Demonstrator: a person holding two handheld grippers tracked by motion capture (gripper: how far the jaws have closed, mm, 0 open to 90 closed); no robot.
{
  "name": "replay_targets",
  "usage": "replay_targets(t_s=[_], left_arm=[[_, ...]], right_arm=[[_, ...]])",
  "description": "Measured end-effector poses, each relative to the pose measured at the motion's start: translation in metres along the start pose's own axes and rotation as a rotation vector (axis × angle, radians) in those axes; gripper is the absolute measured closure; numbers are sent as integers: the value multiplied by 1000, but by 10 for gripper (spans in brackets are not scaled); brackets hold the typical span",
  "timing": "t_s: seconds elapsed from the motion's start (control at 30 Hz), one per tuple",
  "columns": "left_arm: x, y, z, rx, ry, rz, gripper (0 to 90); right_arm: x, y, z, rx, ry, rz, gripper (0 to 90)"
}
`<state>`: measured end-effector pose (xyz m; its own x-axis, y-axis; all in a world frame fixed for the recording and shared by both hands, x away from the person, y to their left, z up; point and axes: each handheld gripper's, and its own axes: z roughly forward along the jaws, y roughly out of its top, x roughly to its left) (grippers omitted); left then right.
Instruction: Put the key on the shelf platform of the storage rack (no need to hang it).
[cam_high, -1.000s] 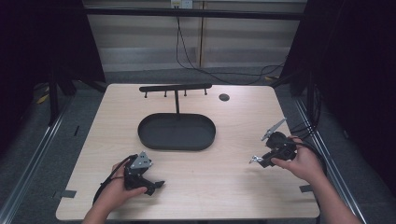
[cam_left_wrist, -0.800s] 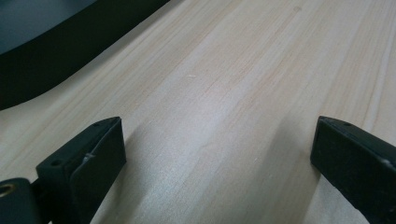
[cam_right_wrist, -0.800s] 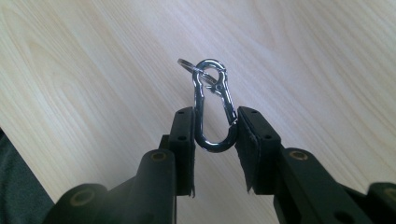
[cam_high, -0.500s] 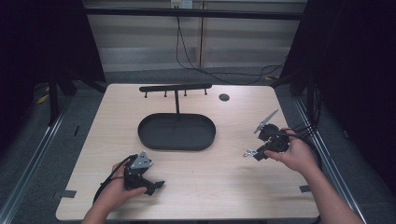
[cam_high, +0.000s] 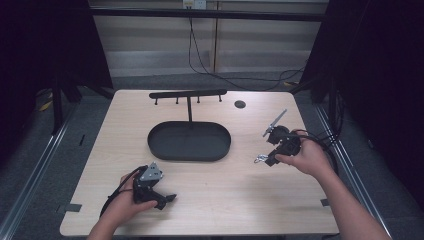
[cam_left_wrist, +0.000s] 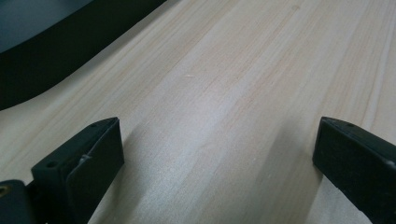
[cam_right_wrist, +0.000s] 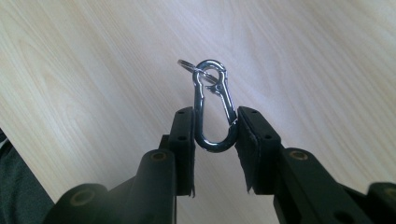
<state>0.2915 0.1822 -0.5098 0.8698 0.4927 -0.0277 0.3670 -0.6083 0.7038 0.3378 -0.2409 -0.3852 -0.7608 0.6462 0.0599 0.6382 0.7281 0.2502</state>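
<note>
we grip the carabiner (cam_right_wrist: 214, 107) in our right gripper (cam_high: 267, 158), fingers closed on it above the counter (cam_high: 240, 195); hanging it on the rack (cam_high: 188, 94) remains. left gripper (cam_high: 165, 200) fingers open, empty.

text: none readable | labels: none | brands: none | numbers: none | signs: none

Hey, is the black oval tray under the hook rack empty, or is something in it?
Empty. From above, the tray shows a bare dark floor inside its rim; just the rack post rises at its back edge.
</note>
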Motion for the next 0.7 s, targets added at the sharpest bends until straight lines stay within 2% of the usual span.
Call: replay_targets(t_s=[0.3, 0.37, 0.47, 0.7], left_arm=[[0, 0, 0, -2, 1, -6, 11], [0, 0, 0, -2, 0, -6, 11], [0, 0, 0, -2, 1, -5, 11], [0, 0, 1, -2, 1, -2, 8]], right_arm=[[-1, 14, -6, -18, -11, -14, 690], [0, 15, -7, -18, -6, -5, 690], [1, 21, -6, -8, -19, -18, 690], [4, 34, -8, -23, -9, -33, 690]])
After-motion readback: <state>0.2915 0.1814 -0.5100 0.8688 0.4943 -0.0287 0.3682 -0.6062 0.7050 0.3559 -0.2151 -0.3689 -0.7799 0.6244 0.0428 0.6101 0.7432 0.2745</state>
